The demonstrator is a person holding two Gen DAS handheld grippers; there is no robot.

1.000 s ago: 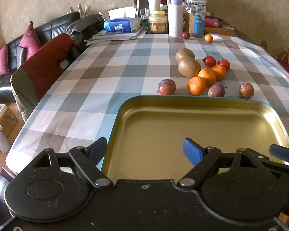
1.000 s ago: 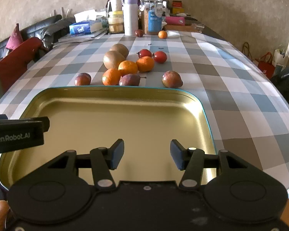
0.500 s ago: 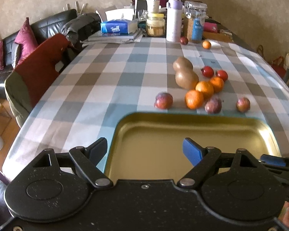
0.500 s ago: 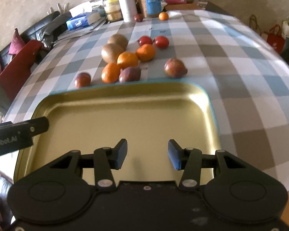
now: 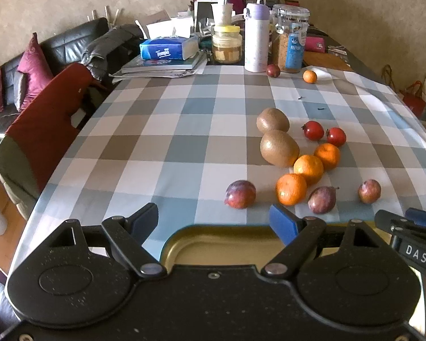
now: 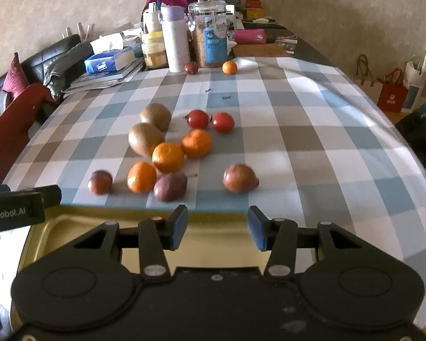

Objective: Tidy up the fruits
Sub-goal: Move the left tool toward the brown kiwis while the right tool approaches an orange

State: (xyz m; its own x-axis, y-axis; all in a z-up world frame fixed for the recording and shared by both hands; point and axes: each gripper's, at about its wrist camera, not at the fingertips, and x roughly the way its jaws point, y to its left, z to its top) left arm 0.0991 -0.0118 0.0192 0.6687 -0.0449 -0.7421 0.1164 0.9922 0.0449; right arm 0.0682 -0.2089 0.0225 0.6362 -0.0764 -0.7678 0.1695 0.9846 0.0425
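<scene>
On the checked tablecloth (image 5: 162,153), beyond the far rim of a gold tray (image 5: 213,236), the fruit was seen loosely grouped. Two kiwis (image 5: 278,147) were lying touching one another, with three oranges (image 5: 308,169) in a slanting row just beside them and two red tomatoes (image 5: 323,133) behind. Three plums (image 6: 170,186) were spread nearest the tray, apart from one another. A further small orange (image 6: 229,67) and a dark fruit (image 6: 191,68) were placed far off, beside a white bottle (image 5: 257,41) and a glass jar (image 5: 291,41). The left gripper (image 5: 214,220) was held spread wide over the tray's rim, nothing between its blue pads. The right gripper (image 6: 217,227) was likewise released and empty above the tray, its jaws having narrowed slightly just before.
</scene>
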